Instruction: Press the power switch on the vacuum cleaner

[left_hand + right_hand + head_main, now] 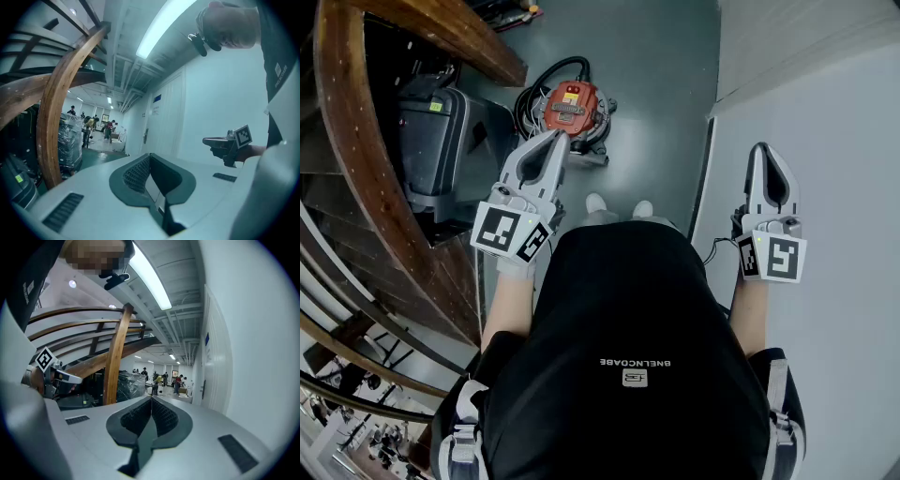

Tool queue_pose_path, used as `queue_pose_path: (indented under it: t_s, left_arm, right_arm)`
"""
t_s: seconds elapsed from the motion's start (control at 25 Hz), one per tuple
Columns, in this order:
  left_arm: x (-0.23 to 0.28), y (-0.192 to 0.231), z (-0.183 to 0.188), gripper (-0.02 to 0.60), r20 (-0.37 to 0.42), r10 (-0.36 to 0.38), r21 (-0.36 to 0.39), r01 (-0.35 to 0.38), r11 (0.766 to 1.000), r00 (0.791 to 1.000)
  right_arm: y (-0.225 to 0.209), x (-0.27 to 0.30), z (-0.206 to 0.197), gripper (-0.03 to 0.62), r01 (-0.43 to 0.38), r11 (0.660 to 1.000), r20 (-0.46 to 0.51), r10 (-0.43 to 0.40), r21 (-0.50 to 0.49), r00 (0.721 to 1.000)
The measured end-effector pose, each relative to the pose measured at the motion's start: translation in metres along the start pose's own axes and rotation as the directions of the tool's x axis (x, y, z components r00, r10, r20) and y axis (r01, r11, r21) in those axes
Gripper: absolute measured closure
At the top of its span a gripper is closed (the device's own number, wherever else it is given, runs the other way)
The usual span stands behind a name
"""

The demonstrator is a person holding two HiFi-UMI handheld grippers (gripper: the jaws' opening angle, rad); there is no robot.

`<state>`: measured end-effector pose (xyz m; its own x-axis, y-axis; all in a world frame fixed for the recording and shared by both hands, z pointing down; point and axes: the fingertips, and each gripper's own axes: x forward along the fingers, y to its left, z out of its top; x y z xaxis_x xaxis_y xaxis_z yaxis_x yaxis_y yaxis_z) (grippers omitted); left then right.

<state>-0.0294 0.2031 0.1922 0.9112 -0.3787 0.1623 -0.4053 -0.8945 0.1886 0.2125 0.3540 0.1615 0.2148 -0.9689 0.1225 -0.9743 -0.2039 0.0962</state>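
Note:
The vacuum cleaner (pixel 569 106) stands on the dark floor ahead of my feet; it has a red-orange top, a black hose coiled round it and a grey base. My left gripper (pixel 555 138) is shut and empty, its tip over the vacuum's near edge in the head view. My right gripper (pixel 761 149) is shut and empty too, held out beside the white wall, well to the right of the vacuum. Both gripper views look level down a corridor and do not show the vacuum. The left gripper's (pixel 150 155) own view catches the right gripper (pixel 230 143) off to the side.
A curved wooden stair rail (pixel 356 141) runs down the left, with a dark grey case (pixel 441 141) beneath it. The white wall (pixel 825 122) and a door frame (pixel 705 178) close off the right. Several people (pixel 161 379) stand far down the corridor.

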Motion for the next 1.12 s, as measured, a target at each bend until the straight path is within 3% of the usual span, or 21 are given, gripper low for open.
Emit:
queue_pose_path:
  t_s: [0.36, 0.64, 0.96, 1.12]
  left_arm:
    - [-0.004, 0.036, 0.0, 0.568, 0.003, -0.001, -0.016, 0.001, 1.0, 1.0]
    - [-0.02, 0.08, -0.002, 0.568, 0.007, 0.014, -0.041, -0.014, 0.999, 1.0]
    - [-0.049, 0.136, -0.015, 0.568, 0.0, 0.032, -0.079, -0.032, 0.996, 0.999]
    - [-0.055, 0.153, -0.02, 0.568, 0.001, 0.075, -0.095, -0.075, 0.993, 0.997]
  right_arm:
    - [0.025, 0.029, -0.001, 0.568, -0.011, 1.0, -0.014, 0.011, 0.011, 1.0]
    - [0.054, 0.058, -0.003, 0.568, -0.016, 0.997, -0.03, 0.018, 0.076, 0.999]
    - [0.11, 0.101, 0.012, 0.568, -0.053, 0.998, -0.053, 0.055, 0.029, 0.997]
    - [0.116, 0.125, 0.016, 0.568, -0.087, 0.996, -0.054, 0.087, -0.008, 0.995]
